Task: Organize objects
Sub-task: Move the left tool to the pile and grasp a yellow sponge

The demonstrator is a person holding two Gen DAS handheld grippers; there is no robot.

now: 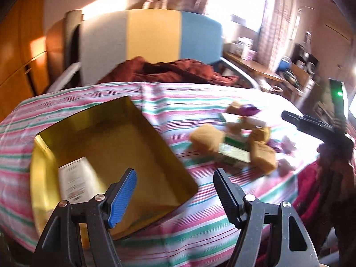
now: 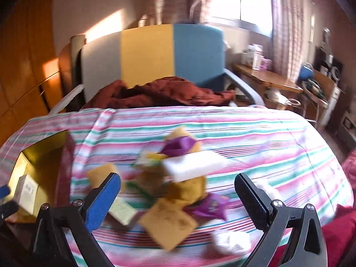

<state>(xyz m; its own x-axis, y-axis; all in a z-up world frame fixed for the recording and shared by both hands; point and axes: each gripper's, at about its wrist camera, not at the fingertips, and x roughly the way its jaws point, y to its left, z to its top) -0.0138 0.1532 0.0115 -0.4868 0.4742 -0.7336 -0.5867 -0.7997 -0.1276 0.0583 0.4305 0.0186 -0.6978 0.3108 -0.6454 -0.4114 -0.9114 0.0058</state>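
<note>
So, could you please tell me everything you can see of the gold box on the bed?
The gold box is an open, squarish container with no lid visible and shiny yellow-gold inner walls that look like metal or foil card. It rests on the striped bedcover, toward the left side, apart from the pile of sponges. Inside, a white printed carton leans against one wall; the rest of the floor looks bare. The left claw hangs open over its near corner, not touching it.

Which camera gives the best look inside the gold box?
The left wrist view: the gold box fills its lower left, showing the open interior and a white carton inside. The right wrist view shows only a cropped corner of the box at the left edge.
</note>
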